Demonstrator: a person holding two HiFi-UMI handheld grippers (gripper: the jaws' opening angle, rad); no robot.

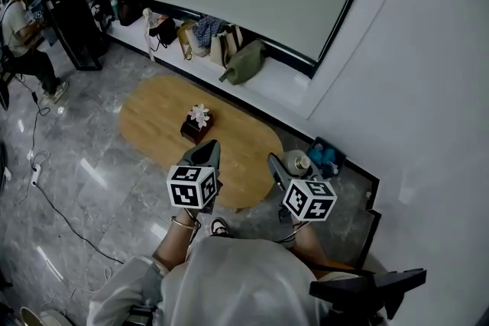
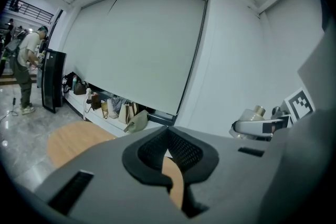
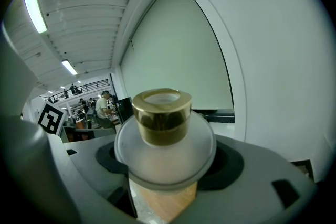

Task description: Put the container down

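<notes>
A frosted round container (image 3: 164, 149) with a gold collar (image 3: 160, 113) sits between the jaws of my right gripper (image 3: 165, 176), which is shut on it. From the head view the container (image 1: 297, 162) hangs just off the right end of the oval wooden table (image 1: 157, 122), with the right gripper (image 1: 289, 166) around it. My left gripper (image 1: 206, 152) hovers over the table's near edge; its pads (image 2: 157, 157) meet with nothing between them. The left gripper view also catches the container (image 2: 255, 119) at its right. A dark box with a pale flower (image 1: 197, 123) stands mid-table.
Several bags (image 1: 221, 42) line the low ledge under the big screen. A person (image 1: 23, 34) stands by a black cabinet (image 1: 72, 19) at far left. A cable (image 1: 46, 195) runs across the marble floor. Blue items (image 1: 327, 156) lie in the right corner.
</notes>
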